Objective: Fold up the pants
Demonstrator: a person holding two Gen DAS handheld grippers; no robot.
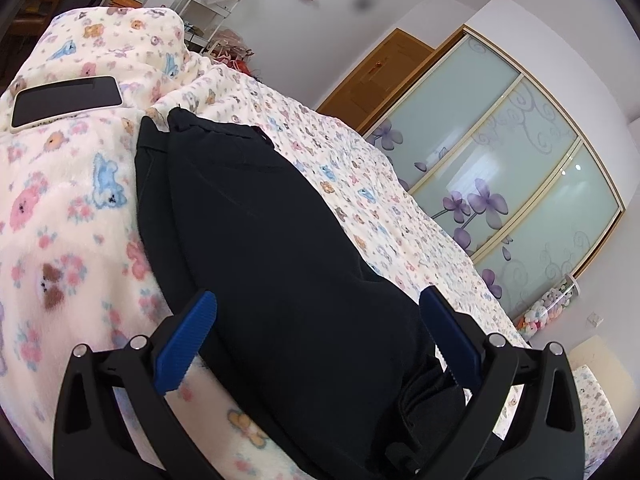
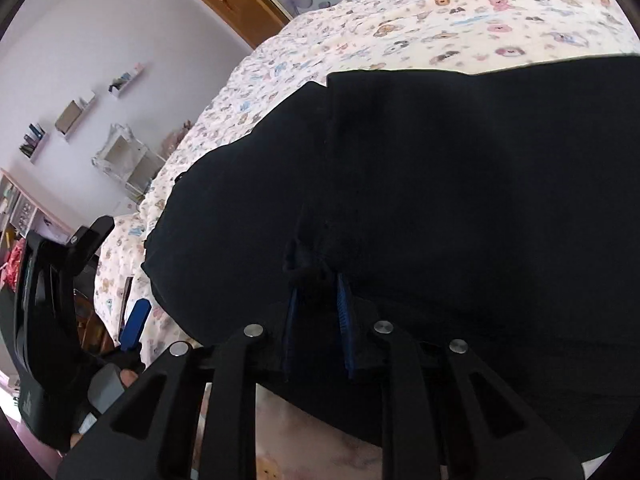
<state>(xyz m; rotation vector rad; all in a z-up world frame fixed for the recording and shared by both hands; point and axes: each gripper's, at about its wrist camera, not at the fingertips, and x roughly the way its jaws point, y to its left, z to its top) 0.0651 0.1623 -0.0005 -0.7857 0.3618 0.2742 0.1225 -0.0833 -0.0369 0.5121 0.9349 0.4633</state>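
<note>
Both grippers work at the near end of the black pants [image 1: 280, 216], which lie lengthwise on a bed covered by a cream blanket [image 1: 64, 208] printed with small pink, blue and brown bears. In the left wrist view the left gripper [image 1: 320, 336] has its blue-padded fingers [image 1: 186, 336] spread wide apart, one on each side of the dark cloth, with the fabric passing between them and neither pad pressing it. In the right wrist view the right gripper [image 2: 318, 320] has its blue pads drawn close together and pinches a bunched fold of the pants [image 2: 440, 200], the cloth puckering just ahead of the fingertips. The left gripper [image 2: 134, 324] also shows at the left edge of that view, beside the pants' edge. A dark phone [image 1: 66, 100] rests face up on a raised hump of the blanket, apart from the pants. A wardrobe [image 1: 508, 184] with frosted sliding doors and purple flower prints stands beyond the bed.
</note>
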